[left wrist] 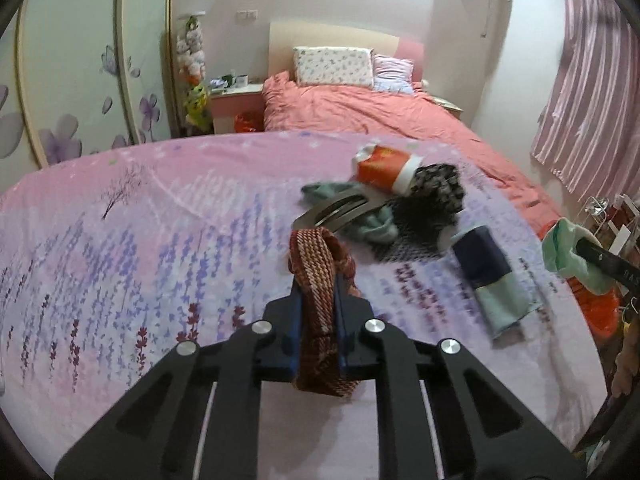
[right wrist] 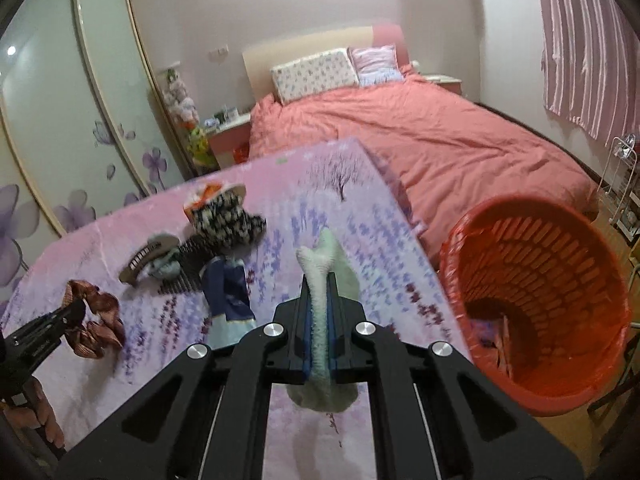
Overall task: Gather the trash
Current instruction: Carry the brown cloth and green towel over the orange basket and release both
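My left gripper is shut on a red-brown woven scrunchie above the pink flowered table cover; it also shows in the right wrist view. My right gripper is shut on a pale green fuzzy sock near the table's right edge; that sock also shows in the left wrist view. A red mesh basket lined with a bag stands to the right, beside the table. Left on the cover are a hair clip, an orange packet, a black-and-white cloth and a blue-and-green sock.
A bed with a coral duvet lies beyond the table. A wardrobe with flowered sliding doors is at the left. Pink curtains and a wire rack are at the right. A nightstand stands by the bed.
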`<state>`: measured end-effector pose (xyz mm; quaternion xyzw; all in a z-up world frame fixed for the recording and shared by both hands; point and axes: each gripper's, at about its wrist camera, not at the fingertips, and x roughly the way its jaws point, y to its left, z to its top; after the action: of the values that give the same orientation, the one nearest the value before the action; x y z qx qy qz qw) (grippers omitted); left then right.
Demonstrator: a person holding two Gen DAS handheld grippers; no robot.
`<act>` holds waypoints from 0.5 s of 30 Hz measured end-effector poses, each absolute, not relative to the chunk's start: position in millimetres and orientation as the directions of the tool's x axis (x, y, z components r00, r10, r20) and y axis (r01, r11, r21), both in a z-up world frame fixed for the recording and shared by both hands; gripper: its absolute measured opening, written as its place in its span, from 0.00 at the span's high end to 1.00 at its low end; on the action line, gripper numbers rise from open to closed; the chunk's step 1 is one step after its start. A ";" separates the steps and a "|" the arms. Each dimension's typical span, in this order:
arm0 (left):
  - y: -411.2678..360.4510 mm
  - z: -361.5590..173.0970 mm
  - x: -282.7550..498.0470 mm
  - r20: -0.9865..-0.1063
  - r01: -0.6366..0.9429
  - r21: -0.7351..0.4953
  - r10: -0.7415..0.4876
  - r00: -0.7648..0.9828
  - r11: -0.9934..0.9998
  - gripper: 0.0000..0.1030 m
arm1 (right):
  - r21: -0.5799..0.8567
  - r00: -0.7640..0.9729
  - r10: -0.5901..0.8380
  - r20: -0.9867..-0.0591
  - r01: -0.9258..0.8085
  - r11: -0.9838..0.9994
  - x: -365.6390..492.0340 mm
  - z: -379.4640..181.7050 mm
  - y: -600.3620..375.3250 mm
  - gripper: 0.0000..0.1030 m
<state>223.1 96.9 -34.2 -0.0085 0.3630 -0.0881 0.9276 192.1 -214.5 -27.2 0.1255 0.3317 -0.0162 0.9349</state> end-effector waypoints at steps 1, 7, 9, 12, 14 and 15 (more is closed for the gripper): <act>93.9 -30.8 220.5 -0.669 0.165 -0.084 -0.178 0.722 0.983 0.87 | 0.225 0.785 0.051 -0.618 0.115 0.967 189.2 -24.2 -215.9 0.94; 67.3 -7.8 210.3 -0.641 0.218 -0.091 -0.225 0.734 0.972 0.87 | 0.225 0.817 0.028 -0.575 0.126 0.966 171.1 -3.6 -232.4 0.94; 53.0 2.7 205.9 -0.626 0.247 -0.084 -0.244 0.741 0.965 0.87 | 0.223 0.826 0.017 -0.563 0.132 0.966 164.9 3.0 -239.7 0.94; 24.6 20.6 199.3 -0.599 0.299 -0.089 -0.290 0.746 0.950 0.87 | 0.224 0.841 -0.007 -0.540 0.152 0.963 155.2 13.3 -254.3 0.94; 8.4 28.9 196.5 -0.586 0.328 -0.102 -0.323 0.743 0.939 0.87 | 0.227 0.848 -0.021 -0.529 0.165 0.960 150.2 18.3 -264.0 0.94; -3.2 33.6 195.1 -0.578 0.348 -0.110 -0.344 0.740 0.931 0.87 | 0.230 0.852 -0.030 -0.523 0.175 0.957 147.3 21.0 -270.8 0.94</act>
<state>195.1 -3.2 33.6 0.0029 0.3095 -0.1856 0.9326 147.3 -270.8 21.0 0.1358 0.2668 -0.0537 0.9526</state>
